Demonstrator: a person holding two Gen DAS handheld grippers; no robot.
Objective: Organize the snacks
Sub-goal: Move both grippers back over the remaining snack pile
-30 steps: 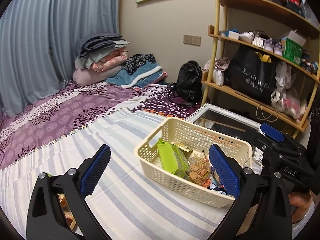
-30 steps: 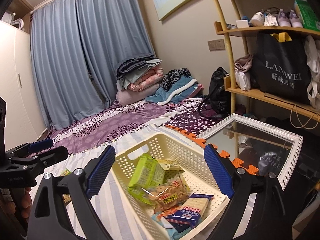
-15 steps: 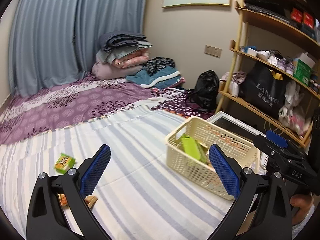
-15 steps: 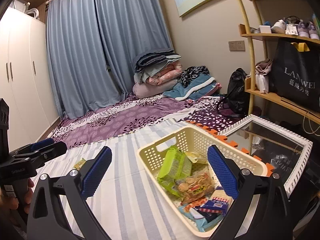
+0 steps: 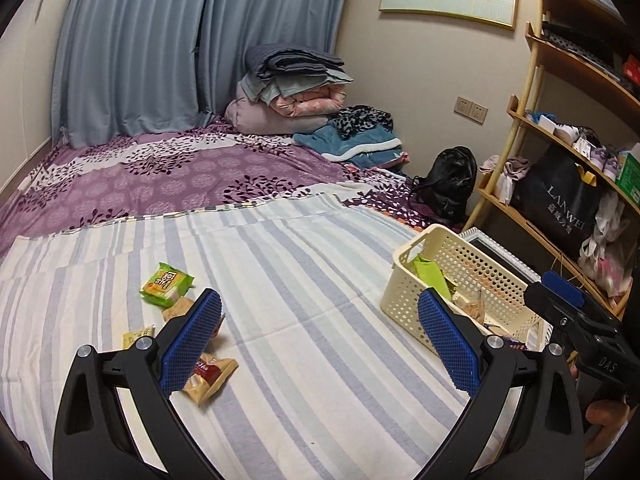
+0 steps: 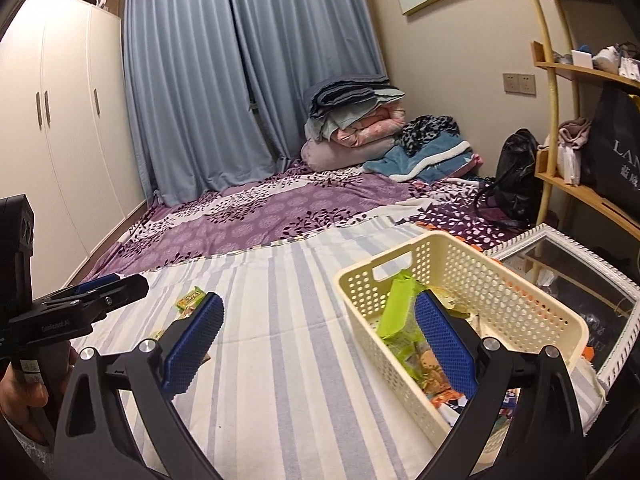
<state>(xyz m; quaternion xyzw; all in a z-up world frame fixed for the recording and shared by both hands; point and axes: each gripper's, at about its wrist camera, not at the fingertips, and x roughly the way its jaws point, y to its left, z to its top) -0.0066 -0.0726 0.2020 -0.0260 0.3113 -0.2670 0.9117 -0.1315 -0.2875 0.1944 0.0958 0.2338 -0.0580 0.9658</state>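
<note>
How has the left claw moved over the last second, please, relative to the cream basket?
Yes. The left claw has swung left, away from the cream basket, which now lies beyond its right finger; loose snack packets on the striped sheet have come into view.

cream perforated plastic basket: its near right corner is sitting behind the right gripper's black arm in the right wrist view.
packets inside the basket: the blue fingers are covering part of the tall green packet; the lower ones are overlapping, their print too small to read.
red and tan snack packet: the left gripper's blue finger is hiding its left part.
small yellow wrapper: too small to identify.
white-framed mirror: the picture's right edge is cutting it off.
person's hand: only partly showing at the left edge.
</note>
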